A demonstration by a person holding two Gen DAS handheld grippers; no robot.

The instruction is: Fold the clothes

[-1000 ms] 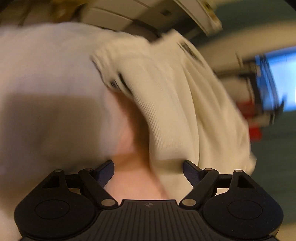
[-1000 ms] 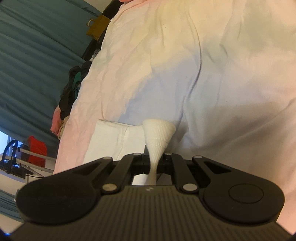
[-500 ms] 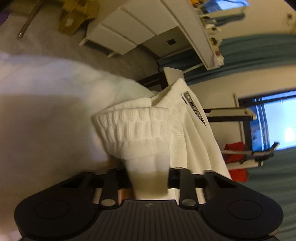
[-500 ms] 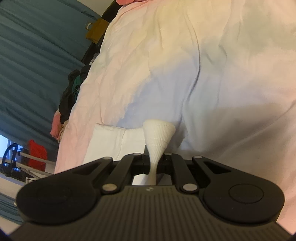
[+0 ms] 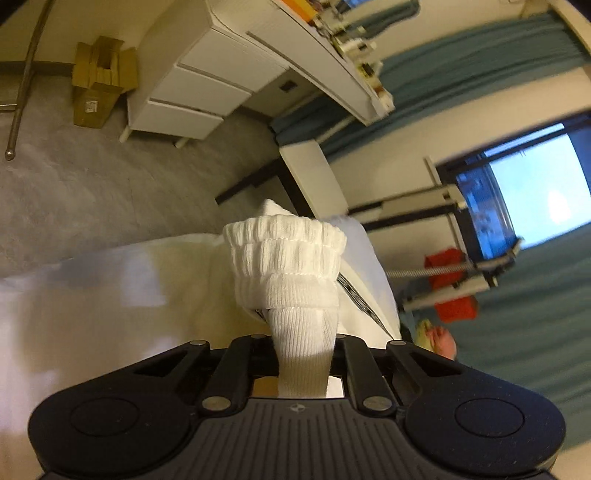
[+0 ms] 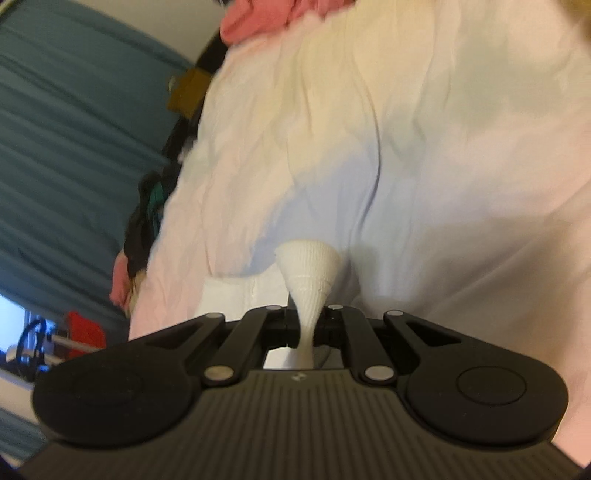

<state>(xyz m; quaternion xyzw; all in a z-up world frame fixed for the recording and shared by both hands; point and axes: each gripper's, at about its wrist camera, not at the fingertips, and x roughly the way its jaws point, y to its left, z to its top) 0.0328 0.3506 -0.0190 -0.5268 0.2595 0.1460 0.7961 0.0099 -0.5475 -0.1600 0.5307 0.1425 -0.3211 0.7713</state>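
A white ribbed-knit garment lies on a bed with a white sheet (image 6: 406,147). In the left wrist view its thick ribbed band (image 5: 286,258) bunches up just ahead of my left gripper (image 5: 304,339), whose jaws are closing with the knit pinched between the pads. The band is lifted above the sheet (image 5: 92,295). A black striped label (image 5: 354,295) shows on the cloth behind it. My right gripper (image 6: 308,321) is shut on another ribbed edge (image 6: 308,266), which fans out above the fingers. The garment's flat part (image 6: 229,295) lies below left of it.
Beyond the bed's edge are grey carpet (image 5: 92,184), a white drawer unit (image 5: 192,96) and a cardboard box (image 5: 98,81). A window (image 5: 535,192) and red cloth on a rack (image 5: 450,288) stand right. Teal curtains (image 6: 74,129), dark clothes (image 6: 147,221) and pink cloth (image 6: 266,18) border the bed.
My left gripper went from open around the knit to shut on the ribbed band and rose with it, bringing the floor and drawers into view. The right gripper kept its grip and shifted slightly.
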